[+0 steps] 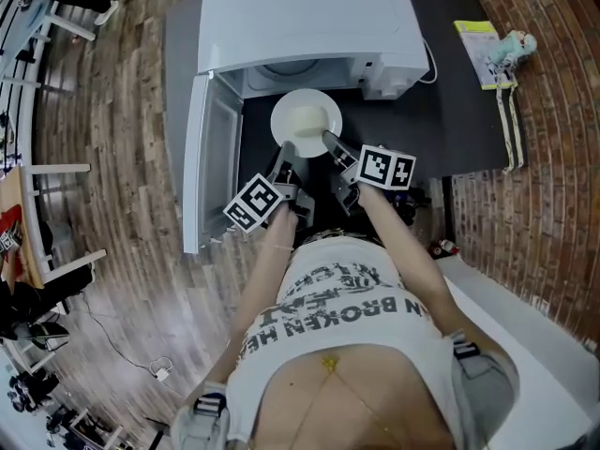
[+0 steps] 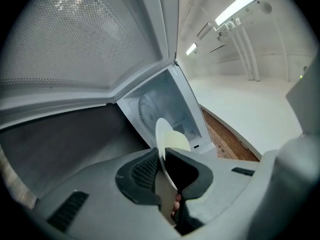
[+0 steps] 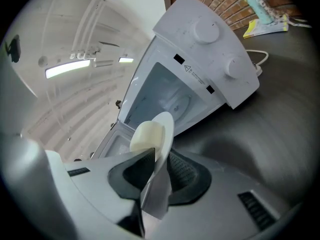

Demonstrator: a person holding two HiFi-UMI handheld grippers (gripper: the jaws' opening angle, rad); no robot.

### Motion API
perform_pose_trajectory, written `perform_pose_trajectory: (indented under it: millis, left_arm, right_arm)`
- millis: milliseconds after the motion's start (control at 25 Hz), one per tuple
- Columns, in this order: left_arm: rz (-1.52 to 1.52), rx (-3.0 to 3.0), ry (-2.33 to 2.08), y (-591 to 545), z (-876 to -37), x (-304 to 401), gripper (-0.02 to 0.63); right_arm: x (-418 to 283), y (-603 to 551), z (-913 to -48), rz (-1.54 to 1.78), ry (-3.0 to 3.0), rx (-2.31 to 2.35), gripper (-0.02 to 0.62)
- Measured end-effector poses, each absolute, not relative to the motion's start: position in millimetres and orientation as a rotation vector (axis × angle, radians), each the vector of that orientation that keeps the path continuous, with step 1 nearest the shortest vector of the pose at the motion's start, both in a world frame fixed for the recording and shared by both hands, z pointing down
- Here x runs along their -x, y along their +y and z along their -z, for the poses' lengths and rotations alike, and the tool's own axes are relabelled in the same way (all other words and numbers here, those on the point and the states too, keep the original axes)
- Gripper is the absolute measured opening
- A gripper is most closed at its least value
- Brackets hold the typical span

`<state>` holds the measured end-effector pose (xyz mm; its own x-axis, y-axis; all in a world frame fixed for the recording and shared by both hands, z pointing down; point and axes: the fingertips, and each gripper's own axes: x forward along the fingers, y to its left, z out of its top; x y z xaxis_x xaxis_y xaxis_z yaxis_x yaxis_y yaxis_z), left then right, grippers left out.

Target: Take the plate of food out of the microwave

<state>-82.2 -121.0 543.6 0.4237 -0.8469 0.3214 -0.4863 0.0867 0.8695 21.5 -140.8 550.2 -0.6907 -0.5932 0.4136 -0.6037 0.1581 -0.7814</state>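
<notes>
Head view has the white plate (image 1: 328, 109) sitting just outside the open microwave (image 1: 309, 22), over the dark counter (image 1: 450, 111). The microwave door (image 1: 208, 157) is swung out to the left. The left gripper (image 1: 283, 154) is pinching the plate's near-left rim and the right gripper (image 1: 330, 142) is clamped on the near-right rim, so both claws are closed on it. Right gripper view shows a pale yellow block of food (image 3: 147, 136) on the plate, with the microwave cavity right behind.
</notes>
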Motion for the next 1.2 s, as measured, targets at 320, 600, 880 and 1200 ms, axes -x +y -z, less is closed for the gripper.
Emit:
perform_pose_trajectory:
  millis: [320,600,880,1200]
  left_arm:
    - [0.366,-1.593,-1.143,-75.2,-546.6,94.0,0.040]
    - [0.336,-1.604,-1.104,-47.3,-553.2,92.2,0.040]
    - [0.359,-1.606,-1.139,-40.7,-548.9,82.6,0.041]
    - [0.388,-1.573,-1.167,-23.0,-546.2,40.6,0.041]
  right_arm:
    - [-11.4,-86.6,-551.4,-1.626,-2.362,-1.360,0.074]
    - [-13.4,-55.9,-557.6,-1.644,-2.347,-1.404,0.074]
    - [-22.3,-53.2,-553.6,-1.632,-2.373,-1.358,0.072]
    - [-63.7,-40.6,-549.2,-1.608,-2.367,-1.299,0.072]
